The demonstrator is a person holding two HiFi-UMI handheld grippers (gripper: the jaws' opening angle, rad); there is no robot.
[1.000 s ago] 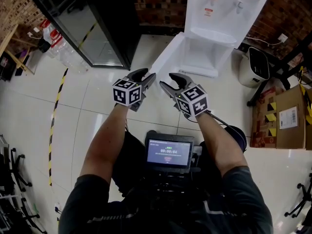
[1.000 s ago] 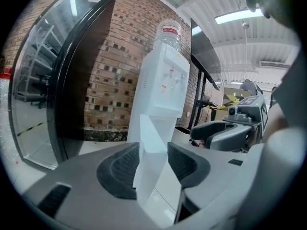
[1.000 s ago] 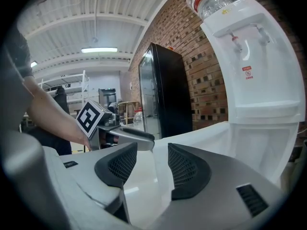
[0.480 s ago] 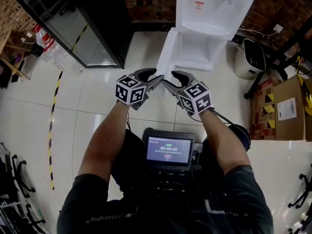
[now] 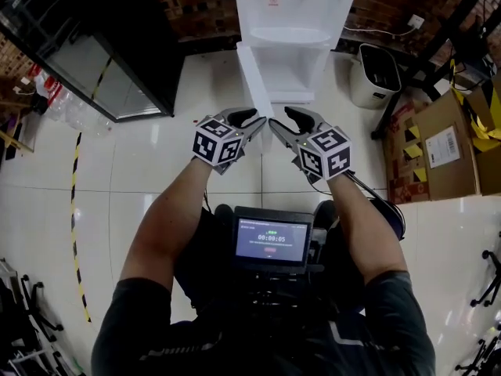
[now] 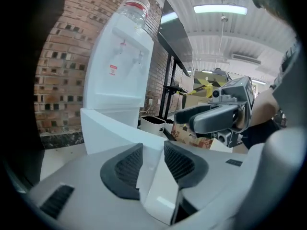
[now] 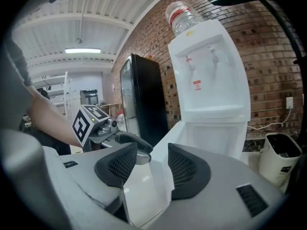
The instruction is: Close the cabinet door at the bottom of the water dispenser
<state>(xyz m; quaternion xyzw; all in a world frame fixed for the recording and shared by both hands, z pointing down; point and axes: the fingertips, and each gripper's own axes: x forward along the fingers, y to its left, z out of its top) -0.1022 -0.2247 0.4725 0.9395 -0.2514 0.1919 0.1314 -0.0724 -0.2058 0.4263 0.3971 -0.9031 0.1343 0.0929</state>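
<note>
A person stands on a pale tiled floor [image 5: 156, 163] facing a white water dispenser [image 5: 291, 6], seen from above their head. Nearest the viewer, a small screen [image 5: 270, 240] hangs at the person's chest. Both bare forearms reach out toward the dispenser.

The left gripper [image 5: 249, 121] and right gripper [image 5: 283, 119] sit side by side just short of the dispenser's base. The left gripper's jaws are closing, but there is a gap between the pads and nothing is gripped. The right gripper's jaws are parted and empty.

The cabinet door [image 5: 252, 73] at the bottom of the dispenser stands open. It is hinged on the dispenser's left side and swung out toward the person, with its free edge just beyond the two grippers. Behind it, the white cabinet opening [image 5: 291, 69] is exposed.

To close it well, the left gripper probably serves best. Laid flat on the door's outer face near the free edge, it can push in an arc toward the dispenser until the door sits flush. The right gripper should stay out of the narrowing gap.

A white bin [image 5: 376, 73] stands to the right of the dispenser. A dark glass-fronted cabinet [image 5: 102, 77] stands well to its left, and a brick wall [image 5: 196, 2] runs behind it.
</note>
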